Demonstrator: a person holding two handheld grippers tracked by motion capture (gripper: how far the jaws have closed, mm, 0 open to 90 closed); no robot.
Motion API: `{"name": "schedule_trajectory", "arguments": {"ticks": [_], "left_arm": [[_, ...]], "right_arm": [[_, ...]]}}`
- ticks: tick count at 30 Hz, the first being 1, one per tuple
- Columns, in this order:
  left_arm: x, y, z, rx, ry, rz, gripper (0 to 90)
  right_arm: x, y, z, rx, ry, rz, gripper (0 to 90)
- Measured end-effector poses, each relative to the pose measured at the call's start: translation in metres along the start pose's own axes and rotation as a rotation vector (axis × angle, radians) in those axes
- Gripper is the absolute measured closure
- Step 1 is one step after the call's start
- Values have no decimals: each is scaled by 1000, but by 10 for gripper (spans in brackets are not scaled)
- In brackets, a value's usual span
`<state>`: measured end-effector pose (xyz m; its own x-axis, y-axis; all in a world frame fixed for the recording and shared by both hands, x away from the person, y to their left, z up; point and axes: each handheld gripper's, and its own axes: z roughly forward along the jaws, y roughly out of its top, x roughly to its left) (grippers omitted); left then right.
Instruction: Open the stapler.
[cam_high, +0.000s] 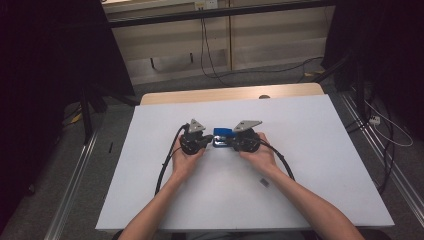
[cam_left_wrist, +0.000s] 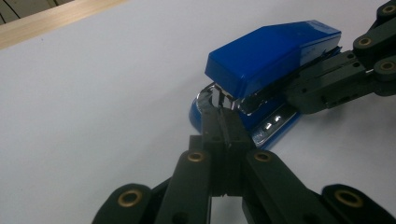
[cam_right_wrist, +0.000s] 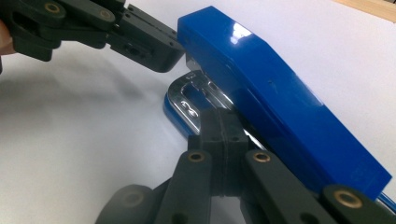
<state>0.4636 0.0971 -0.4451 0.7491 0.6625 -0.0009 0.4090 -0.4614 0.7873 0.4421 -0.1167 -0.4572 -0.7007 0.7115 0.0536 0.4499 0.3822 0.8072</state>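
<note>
Blue stapler (cam_high: 223, 136) mid-table (cam_high: 310, 165), bare surface around; both hand-held grippers' jaws together at it.

In the high view, most of the blue stapler (cam_high: 223, 134) is covered by the left gripper (cam_high: 209, 140) and the right gripper (cam_high: 231, 144), whose jaw tips are too small to be told apart from it. In the left gripper view, the stapler's front mouth, directly ahead of the pressed-together jaws, is hidden behind them. In the right gripper view, the stapler's rear end, right of the jaws, is cut off by the picture's edge. A small dark object (cam_high: 264, 183) on the white table (cam_high: 320, 150) cannot be identified.
</note>
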Motion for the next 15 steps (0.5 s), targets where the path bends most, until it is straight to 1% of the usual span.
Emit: {"name": "schedule_trajectory", "arguments": {"ticks": [1,4,7,10,12,15], "left_arm": [[0,0,0,-4,-3,-4,900],[-1,2,0,-8,6,11,900],[-1,4,0,-9,13,6,900],[0,7,1,-8,18,18,900],[-1,9,1,4,30,31,900],[-1,8,2,-7,28,21,900]], "right_arm": [[0,0,0,0,0,0,900],[0,0,0,-1,-2,-1,900],[0,0,0,-2,1,2,900],[0,0,0,-1,-3,-1,900],[0,0,0,-1,0,0,900],[0,0,0,-1,-2,-1,900]]}}
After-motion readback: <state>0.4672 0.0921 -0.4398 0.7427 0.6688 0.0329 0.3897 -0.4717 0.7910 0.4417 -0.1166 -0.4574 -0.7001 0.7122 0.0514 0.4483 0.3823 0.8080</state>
